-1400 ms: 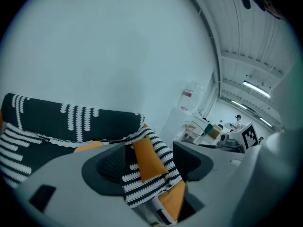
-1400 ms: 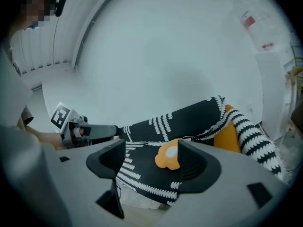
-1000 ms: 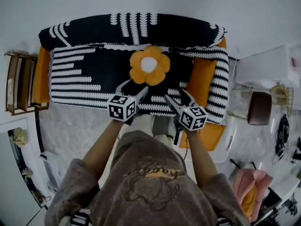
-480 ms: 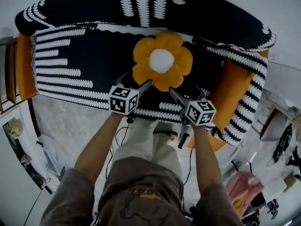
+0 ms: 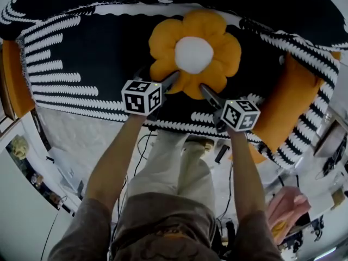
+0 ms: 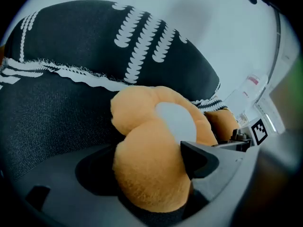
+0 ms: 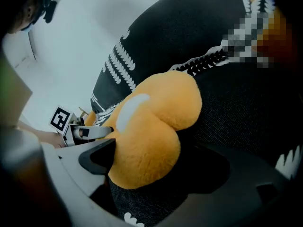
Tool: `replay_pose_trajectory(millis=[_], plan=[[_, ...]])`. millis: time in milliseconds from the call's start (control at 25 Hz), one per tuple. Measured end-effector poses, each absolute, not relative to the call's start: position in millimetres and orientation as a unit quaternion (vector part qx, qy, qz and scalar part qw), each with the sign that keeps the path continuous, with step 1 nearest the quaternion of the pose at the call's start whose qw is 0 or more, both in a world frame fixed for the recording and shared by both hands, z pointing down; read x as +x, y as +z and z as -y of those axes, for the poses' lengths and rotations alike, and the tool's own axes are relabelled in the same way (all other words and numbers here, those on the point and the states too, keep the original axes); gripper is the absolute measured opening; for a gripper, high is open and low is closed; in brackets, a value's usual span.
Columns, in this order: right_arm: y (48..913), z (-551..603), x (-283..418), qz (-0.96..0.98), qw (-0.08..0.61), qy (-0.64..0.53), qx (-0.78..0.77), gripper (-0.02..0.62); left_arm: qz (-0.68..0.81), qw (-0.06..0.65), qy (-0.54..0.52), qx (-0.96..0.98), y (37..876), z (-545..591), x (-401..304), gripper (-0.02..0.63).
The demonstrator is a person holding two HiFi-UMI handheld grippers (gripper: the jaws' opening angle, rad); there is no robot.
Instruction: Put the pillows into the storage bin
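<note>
Orange plush, shaped as a flower with a white round centre, made up the flower pillow (image 5: 194, 54). It lay on the seat of a sofa (image 5: 283, 110) and close to the backrest. The sofa's orange upholstery showed at both ends. A black throw (image 5: 81, 48) with white scalloped stripes covered the seat and the backrest, and the pillow rested directly on that cloth.

Both tools had reached the pillow's near edge, seen from the head view. The left gripper (image 5: 159, 79) sat at the lower left petal, its marker cube (image 5: 141, 95) just behind. Its jaws had just been opening and stood wide. In the left gripper view one fat petal (image 6: 151, 169) filled the gap between them. The jaw on the picture's right touched the plush, while the other stood apart from it, so nothing was clamped.

The right gripper (image 5: 213, 94) sat at the lower right petal, with its own marker cube (image 5: 240, 115) behind. Its jaws had likewise just been opening and stood wide. In the right gripper view a petal (image 7: 144, 150) lay between them. The jaw on the picture's left lay against the plush, and a dark gap separated the other jaw from it. That petal was not gripped either.

Bare forearms (image 5: 117, 156) ran down from the grippers to grey sleeves.
</note>
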State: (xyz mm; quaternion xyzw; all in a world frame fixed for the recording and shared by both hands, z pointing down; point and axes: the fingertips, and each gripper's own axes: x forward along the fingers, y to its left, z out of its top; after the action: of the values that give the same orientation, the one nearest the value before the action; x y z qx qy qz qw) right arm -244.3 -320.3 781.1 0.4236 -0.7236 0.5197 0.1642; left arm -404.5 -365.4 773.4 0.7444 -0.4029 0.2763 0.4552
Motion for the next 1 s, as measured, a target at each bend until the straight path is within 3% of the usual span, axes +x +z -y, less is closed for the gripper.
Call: replay_pose_trajectory(millis=[80, 120, 200, 360, 680, 1000], plan=[[778.4, 320.6, -245.8, 0.729, 0.16, 0.52, 0.416, 0.429, 0.386, 0.466, 0.281, 0.745, 772.1, 364.6, -399.4, 0.371], [774.7, 321.1, -248.3, 0.734, 0.158, 0.517, 0.411, 0.354, 0.377, 0.468, 0.284, 0.747, 769.1, 364.9, -396.6, 0.32], [764.8, 323.4, -252.8, 0.748, 0.158, 0.496, 0.411, 0.288, 0.365, 0.455, 0.29, 0.759, 758.6, 366.2, -391.6, 0.247], [735.6, 329.9, -249.4, 0.767, 0.147, 0.453, 0.43, 0.214, 0.352, 0.413, 0.285, 0.79, 724.5, 369.0, -377.4, 0.201], [650.1, 309.9, -176.0, 0.774, 0.108, 0.387, 0.489, 0.201, 0.317, 0.349, 0.248, 0.846, 634.3, 359.6, -298.2, 0.193], [560.4, 209.9, -51.1, 0.72, 0.074, 0.344, 0.598, 0.204, 0.205, 0.302, 0.229, 0.902, 551.1, 286.9, -159.9, 0.195]])
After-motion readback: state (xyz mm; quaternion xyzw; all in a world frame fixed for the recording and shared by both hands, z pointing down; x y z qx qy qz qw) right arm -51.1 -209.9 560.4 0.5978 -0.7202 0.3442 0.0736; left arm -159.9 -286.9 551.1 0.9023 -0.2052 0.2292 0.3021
